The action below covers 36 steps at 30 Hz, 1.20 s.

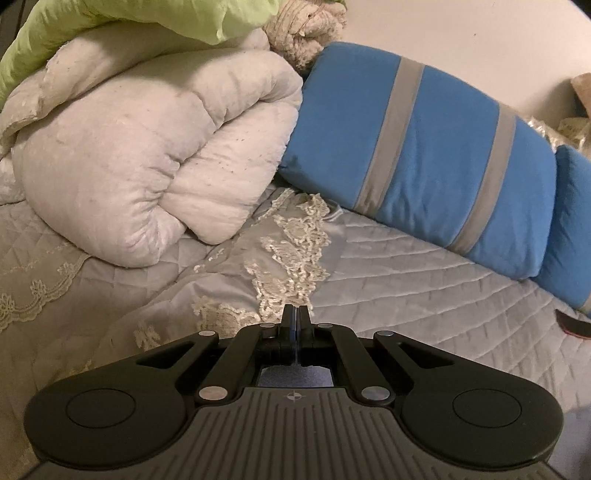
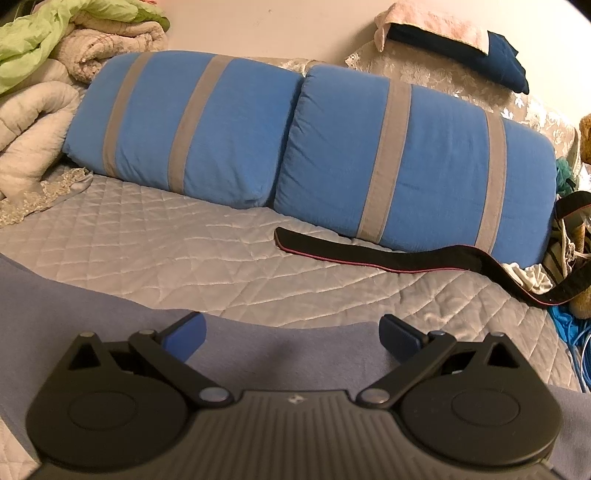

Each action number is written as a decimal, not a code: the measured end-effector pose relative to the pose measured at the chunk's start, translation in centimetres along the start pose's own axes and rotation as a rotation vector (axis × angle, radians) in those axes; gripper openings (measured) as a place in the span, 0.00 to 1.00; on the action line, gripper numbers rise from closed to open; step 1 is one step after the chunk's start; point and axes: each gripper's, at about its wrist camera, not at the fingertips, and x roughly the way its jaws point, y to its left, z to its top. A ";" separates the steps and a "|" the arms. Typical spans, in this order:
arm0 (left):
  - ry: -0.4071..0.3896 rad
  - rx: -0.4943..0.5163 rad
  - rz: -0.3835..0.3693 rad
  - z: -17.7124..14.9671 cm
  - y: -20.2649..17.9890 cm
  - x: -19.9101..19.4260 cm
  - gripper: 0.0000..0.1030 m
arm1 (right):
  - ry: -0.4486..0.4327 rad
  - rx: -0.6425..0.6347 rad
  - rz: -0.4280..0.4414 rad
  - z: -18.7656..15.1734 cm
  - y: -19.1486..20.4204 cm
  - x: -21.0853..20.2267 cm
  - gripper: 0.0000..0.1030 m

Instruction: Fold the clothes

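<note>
A blue-grey garment lies spread on the quilted grey bedspread at the near edge of the right wrist view. My right gripper is open, its blue-padded fingers wide apart just above the garment's far edge. My left gripper is shut, fingers pressed together over the bedspread near a lace-trimmed fold. Nothing shows between its fingers. The garment is not visible in the left wrist view.
Two blue pillows with grey stripes lean against the wall. A rolled white duvet and green fabric sit at the left. A black strap lies before the pillows. Clutter and cables are at the right edge.
</note>
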 end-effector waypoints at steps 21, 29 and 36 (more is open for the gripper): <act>0.272 -0.075 -0.009 -1.9 2.9 4.8 0.13 | 0.023 -0.007 0.028 -0.1 0.3 0.1 1.00; 0.133 -0.036 0.026 -0.8 2.4 2.7 0.02 | 0.029 -0.025 0.035 -0.2 0.6 0.3 1.00; 0.074 -0.009 0.049 0.2 1.4 2.4 0.03 | 0.038 -0.032 0.033 -0.3 0.6 0.6 1.00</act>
